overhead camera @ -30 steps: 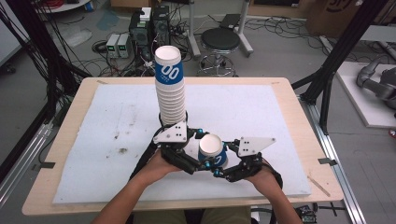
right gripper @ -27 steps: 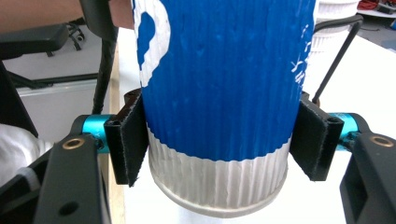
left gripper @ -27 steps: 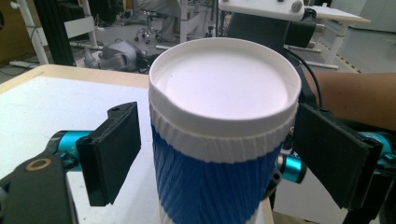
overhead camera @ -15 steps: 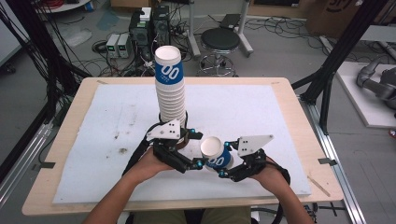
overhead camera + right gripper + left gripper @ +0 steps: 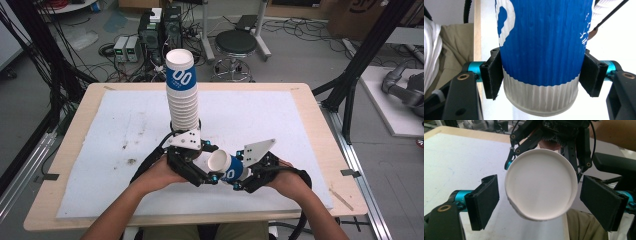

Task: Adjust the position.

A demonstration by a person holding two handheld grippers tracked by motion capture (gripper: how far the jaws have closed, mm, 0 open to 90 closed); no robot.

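High view: a lone paper cup (image 5: 227, 167) near the front edge of the tabletop (image 5: 310, 117), at about 6 o'clock from centre, tipped on its side, open mouth aimed toward 10 o'clock. Gripped around its blue band by the right gripper (image 5: 239, 181), at 4 o'clock of the cup. Just beside it at 9 o'clock, the left gripper (image 5: 209, 176), its tips close to the cup's mouth. Directly behind, at 12 o'clock of both grippers, a tall stack of cups (image 5: 182, 95) standing upright on the white mat (image 5: 125, 130), topmost cup printed with a blue band.

Left gripper view: white interior of the cup (image 5: 541, 187) facing the camera, sitting between the two black jaws of the left gripper (image 5: 540, 202). Jaws wide, a clear gap on each side of the rim, touching nothing. Beyond the cup at 12 o'clock, the other gripper (image 5: 554, 135) holding it.

Right gripper view: ribbed blue-and-white wall of the cup (image 5: 541, 50) pressed on both sides by the jaws of the right gripper (image 5: 541, 77), closed snugly just above the white base band.
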